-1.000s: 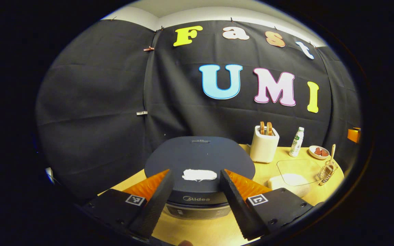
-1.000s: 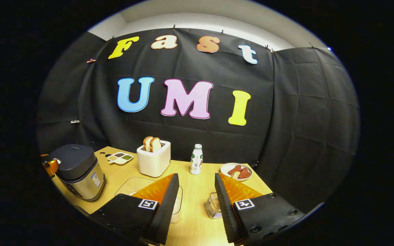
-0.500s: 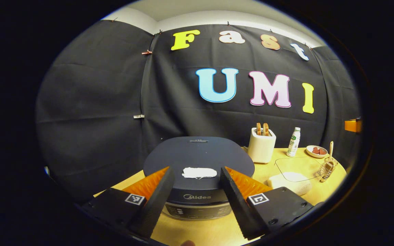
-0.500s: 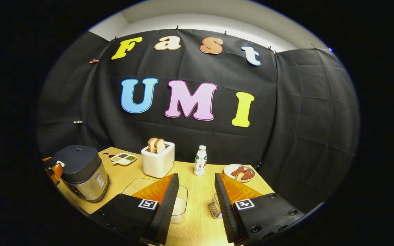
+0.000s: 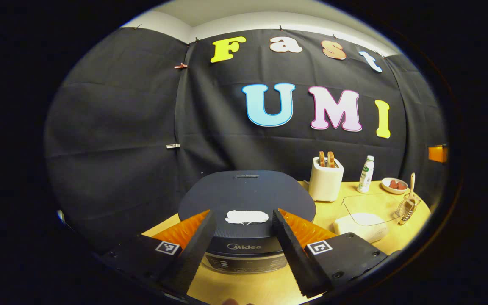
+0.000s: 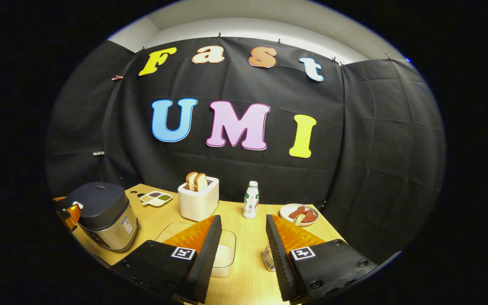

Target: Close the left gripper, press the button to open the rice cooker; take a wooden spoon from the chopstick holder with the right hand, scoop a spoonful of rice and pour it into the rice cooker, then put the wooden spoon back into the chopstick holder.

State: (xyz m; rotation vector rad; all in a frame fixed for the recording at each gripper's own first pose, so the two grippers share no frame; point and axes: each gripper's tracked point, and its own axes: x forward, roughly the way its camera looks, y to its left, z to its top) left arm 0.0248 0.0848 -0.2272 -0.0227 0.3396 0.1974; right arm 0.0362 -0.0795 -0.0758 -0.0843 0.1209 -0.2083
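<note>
Both tongs spread: left tongs (image 5: pixel 240 237) before rice cooker (image 5: pixel 246 199), toaster (image 5: pixel 325 183) beyond

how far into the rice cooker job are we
Nothing looks done yet. The rice cooker lid is down, and the left gripper is open in front of its white button, not closed for the press. The right gripper is open and holds nothing; the wooden spoon stands in the chopstick holder. Pressing, scooping, pouring and returning remain.

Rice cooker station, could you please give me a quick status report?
Left claw open, hovering before the rice cooker, lid down. Right claw open, empty, above the table. Wooden spoon in its holder. Nothing blocking the button.
</note>
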